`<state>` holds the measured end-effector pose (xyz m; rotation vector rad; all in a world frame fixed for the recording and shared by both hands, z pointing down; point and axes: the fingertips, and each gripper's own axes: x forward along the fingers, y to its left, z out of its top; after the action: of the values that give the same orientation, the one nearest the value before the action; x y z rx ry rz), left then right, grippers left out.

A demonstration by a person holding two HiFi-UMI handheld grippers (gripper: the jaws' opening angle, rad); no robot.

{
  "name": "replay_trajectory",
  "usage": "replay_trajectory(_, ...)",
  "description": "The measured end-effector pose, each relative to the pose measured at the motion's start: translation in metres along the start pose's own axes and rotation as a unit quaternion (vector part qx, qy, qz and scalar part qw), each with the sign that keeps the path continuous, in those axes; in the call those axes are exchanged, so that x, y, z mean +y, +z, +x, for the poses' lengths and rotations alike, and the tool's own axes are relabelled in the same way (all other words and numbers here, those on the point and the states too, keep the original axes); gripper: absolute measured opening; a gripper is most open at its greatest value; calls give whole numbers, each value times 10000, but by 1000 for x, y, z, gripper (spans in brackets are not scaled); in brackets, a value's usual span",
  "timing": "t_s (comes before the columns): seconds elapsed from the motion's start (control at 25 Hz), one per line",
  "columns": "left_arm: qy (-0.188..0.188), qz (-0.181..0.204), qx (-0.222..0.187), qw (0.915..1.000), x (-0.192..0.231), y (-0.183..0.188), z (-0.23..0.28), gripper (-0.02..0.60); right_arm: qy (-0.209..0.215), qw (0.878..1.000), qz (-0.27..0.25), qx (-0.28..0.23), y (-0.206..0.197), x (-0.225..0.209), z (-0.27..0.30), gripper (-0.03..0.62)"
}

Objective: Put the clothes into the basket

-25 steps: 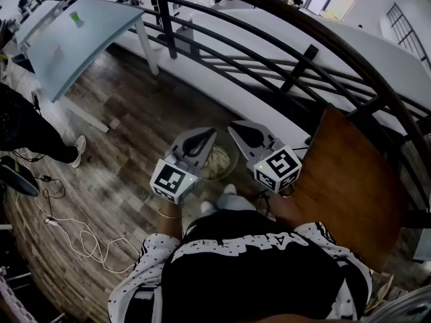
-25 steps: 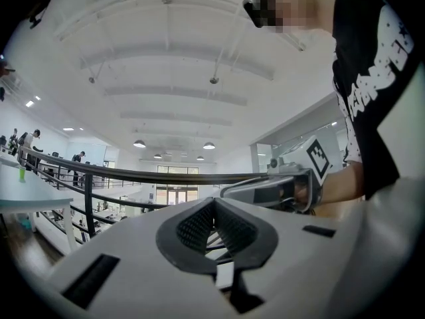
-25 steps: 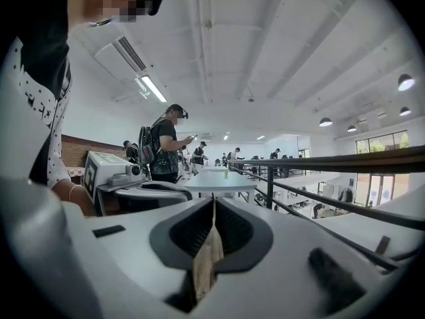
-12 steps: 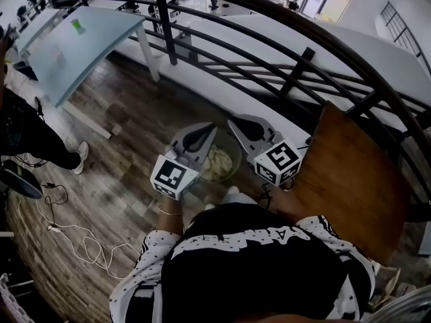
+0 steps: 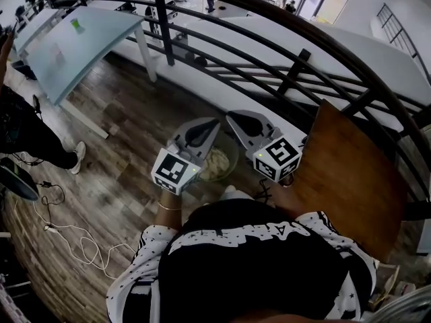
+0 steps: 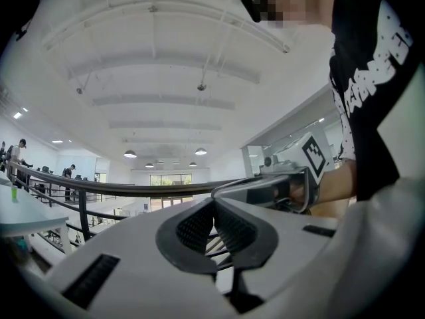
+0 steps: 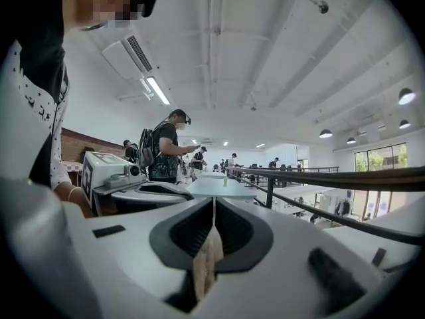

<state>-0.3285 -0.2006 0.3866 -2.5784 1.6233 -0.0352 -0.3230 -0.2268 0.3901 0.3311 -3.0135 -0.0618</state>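
Down on the wooden floor (image 5: 128, 113), close in front of the person, stood the basket (image 5: 234, 155), and the clothes (image 5: 217, 161) lay inside it as a pale cream heap. Both grippers were held level above it, pointing toward the far railing (image 5: 269, 52). In the head view the left gripper (image 5: 213, 122) crossed the basket's left side and the right gripper (image 5: 230, 116) its right side, so the heap showed between the two bodies, nearer than both sets of tips and well below them, touching neither. The two tips were near each other but apart.

In its own view the left gripper (image 6: 214, 200) had its jaws clenched, the ribbed pads meeting at the tip, with only railing bars visible through the slot behind them; nothing was caught there. The right gripper (image 7: 214, 201) was likewise pressed together at the tip. A beige strip showed in the slot behind its pads, and whether that was fabric or something farther off could not be told; in the head view nothing hung from it.

A pale blue table (image 5: 74, 42) stood far left, a brown tabletop (image 5: 350, 173) lay at the right, and a white cable (image 5: 74, 241) trailed over the floor near left
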Motion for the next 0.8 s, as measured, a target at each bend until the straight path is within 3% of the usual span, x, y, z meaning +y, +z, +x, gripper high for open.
replay_trajectory(0.8,91,250,16,9996,-4,14,-4,15,-17,9998,-59,-182,14,-2,-8,32)
